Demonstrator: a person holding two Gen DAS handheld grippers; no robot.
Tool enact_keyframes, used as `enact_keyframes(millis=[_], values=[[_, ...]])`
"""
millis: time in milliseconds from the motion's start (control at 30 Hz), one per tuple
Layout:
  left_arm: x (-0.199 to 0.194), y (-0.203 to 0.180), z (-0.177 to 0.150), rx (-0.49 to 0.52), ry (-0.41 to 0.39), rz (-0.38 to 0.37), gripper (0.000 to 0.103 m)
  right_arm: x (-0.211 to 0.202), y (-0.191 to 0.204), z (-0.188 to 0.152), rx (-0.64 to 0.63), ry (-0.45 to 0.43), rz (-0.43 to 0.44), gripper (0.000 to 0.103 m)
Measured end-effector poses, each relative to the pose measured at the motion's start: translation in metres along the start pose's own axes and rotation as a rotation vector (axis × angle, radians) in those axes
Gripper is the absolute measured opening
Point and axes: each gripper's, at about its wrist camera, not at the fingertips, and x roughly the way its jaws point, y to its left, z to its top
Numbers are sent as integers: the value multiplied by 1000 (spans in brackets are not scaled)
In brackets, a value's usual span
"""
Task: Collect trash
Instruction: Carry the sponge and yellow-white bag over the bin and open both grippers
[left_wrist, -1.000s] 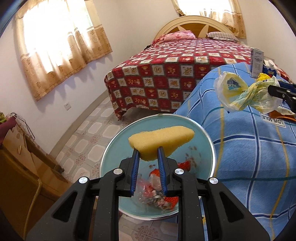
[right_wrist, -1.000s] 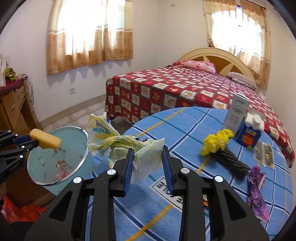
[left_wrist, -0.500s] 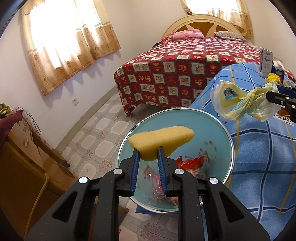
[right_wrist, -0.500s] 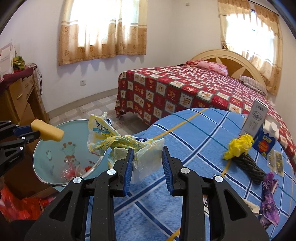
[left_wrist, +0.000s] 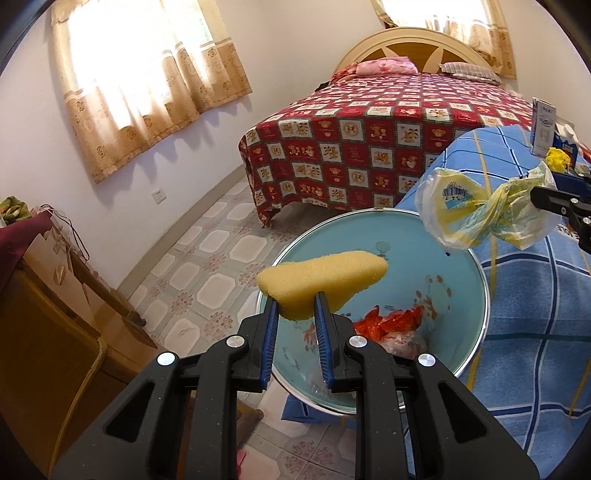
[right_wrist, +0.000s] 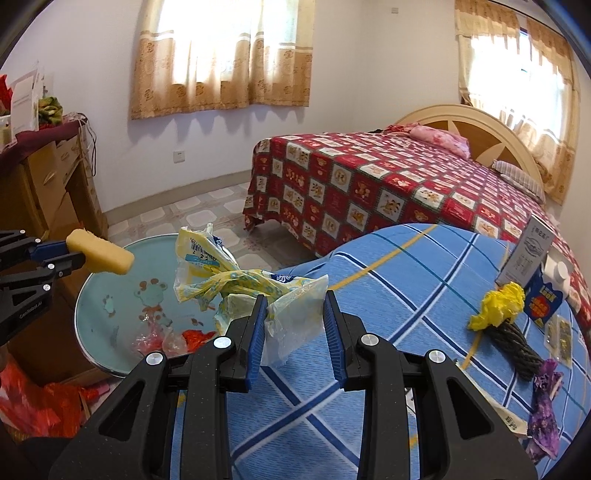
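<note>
The left gripper (left_wrist: 295, 306) is clamped on a yellow sponge (left_wrist: 321, 282), holding it in the air above the open light-blue trash bin (left_wrist: 476, 273), which stands on the tiled floor (left_wrist: 207, 266) just beside the table with the blue checked cloth (right_wrist: 406, 280) and already holds red and clear wrappers (left_wrist: 391, 321). The right gripper (right_wrist: 295, 314) grips a crumpled yellow-and-white plastic bag (right_wrist: 236, 280) between its blue pads, with the bag's twisted end reaching out over the bin's rim. Still lying on the cloth are a yellow crumpled wrapper (right_wrist: 498, 304), a dark coil of rope (right_wrist: 513, 343), a purple wrapper (right_wrist: 546, 402) and a blue carton (right_wrist: 546, 295).
</note>
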Motion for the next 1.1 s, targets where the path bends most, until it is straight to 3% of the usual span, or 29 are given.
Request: enact_keyframes(millis=[1100], values=[[5, 13, -2, -24, 7, 12, 20, 8, 17, 5, -36, 5, 26, 31]])
